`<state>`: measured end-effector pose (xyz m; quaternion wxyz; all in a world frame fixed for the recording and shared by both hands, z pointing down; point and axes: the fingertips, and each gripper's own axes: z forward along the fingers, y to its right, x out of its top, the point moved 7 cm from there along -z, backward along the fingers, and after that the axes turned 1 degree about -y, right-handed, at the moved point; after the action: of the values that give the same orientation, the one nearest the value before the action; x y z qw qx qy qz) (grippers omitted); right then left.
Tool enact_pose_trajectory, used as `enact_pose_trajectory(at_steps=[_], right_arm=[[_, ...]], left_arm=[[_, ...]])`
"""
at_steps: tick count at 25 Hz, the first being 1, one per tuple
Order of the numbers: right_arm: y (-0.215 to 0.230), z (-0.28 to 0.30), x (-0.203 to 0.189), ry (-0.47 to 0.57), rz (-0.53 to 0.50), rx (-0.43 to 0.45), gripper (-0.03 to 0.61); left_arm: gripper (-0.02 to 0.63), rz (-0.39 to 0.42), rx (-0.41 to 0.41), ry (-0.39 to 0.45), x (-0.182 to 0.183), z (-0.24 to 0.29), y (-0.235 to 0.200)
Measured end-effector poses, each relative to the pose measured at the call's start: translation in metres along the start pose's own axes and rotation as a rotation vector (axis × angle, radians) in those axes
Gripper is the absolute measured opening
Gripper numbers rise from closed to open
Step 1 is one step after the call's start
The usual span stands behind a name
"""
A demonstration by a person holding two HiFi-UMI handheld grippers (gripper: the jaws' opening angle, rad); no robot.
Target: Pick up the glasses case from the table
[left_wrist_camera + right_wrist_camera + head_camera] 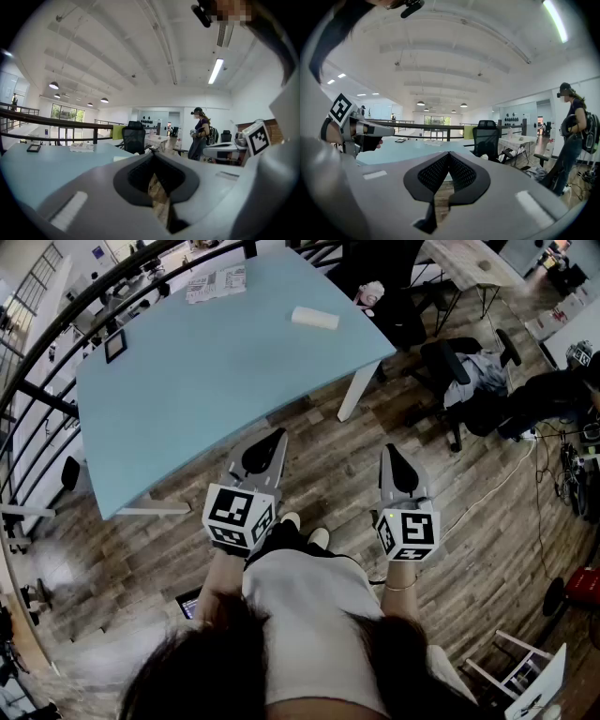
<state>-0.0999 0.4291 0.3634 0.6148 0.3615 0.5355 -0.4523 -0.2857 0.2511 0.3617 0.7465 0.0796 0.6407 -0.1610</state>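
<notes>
Approach step, nothing grabbed yet.

Left gripper (277,435): claw pinched together, empty, floor visible under the tips in its own view. Parked short of the table (206,399), near its front edge. Glasses case (314,318) sits at roughly 12–1 o'clock from it, on the far right part of the tabletop, near the right edge, lying flat with its long axis about 9-to-3.

Right gripper (388,449): claw also fully closed, empty. The case is at about 11 o'clock from it.

My read on doing it well:
- open the jaws wide before reaching
- come in over the tabletop, then drop onto the case
- pinch across the short side, mid-length, so it doesn't pivot
- lift straight up

Around:
- railing (56,324) along the 9–11 o'clock side
- small black framed item (114,345) far left on the table
- papers (216,284) at the far edge
- white table leg (356,390) at the right corner
- office chair (459,381) at 2 o'clock
- standing person (574,136) well off to the right

Nothing lies between the grippers and the case; the long reach across is the only snag.
</notes>
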Motion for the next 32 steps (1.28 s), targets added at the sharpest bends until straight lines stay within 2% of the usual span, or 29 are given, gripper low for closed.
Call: enact_pose_trajectory(at_steps=[8, 14, 19, 27, 32], right_arm=[[-0.003, -0.017, -0.004, 0.017, -0.007, 0.023, 0.003], [0.011, 0.001, -0.007, 0.013, 0.011, 0.031, 0.003], [0.027, 0.049, -0.006, 0.010, 0.021, 0.022, 0.003], [0.059, 0.151, 0.023, 0.014, 0.017, 0.020, 0.003], [0.072, 0.202, 0.030, -0.001, 0.022, 0.028, 0.003]], left_arm=[[0.058, -0.001, 0.029, 0.026, -0.007, -0.015, 0.012], [0.057, 0.007, 0.036, 0.017, -0.005, 0.004, 0.005], [0.058, 0.014, 0.023, 0.021, 0.002, 0.047, -0.021], [0.058, 0.026, -0.009, 0.018, 0.034, 0.144, -0.077], [0.057, 0.012, 0.007, 0.014, 0.042, 0.180, -0.110]])
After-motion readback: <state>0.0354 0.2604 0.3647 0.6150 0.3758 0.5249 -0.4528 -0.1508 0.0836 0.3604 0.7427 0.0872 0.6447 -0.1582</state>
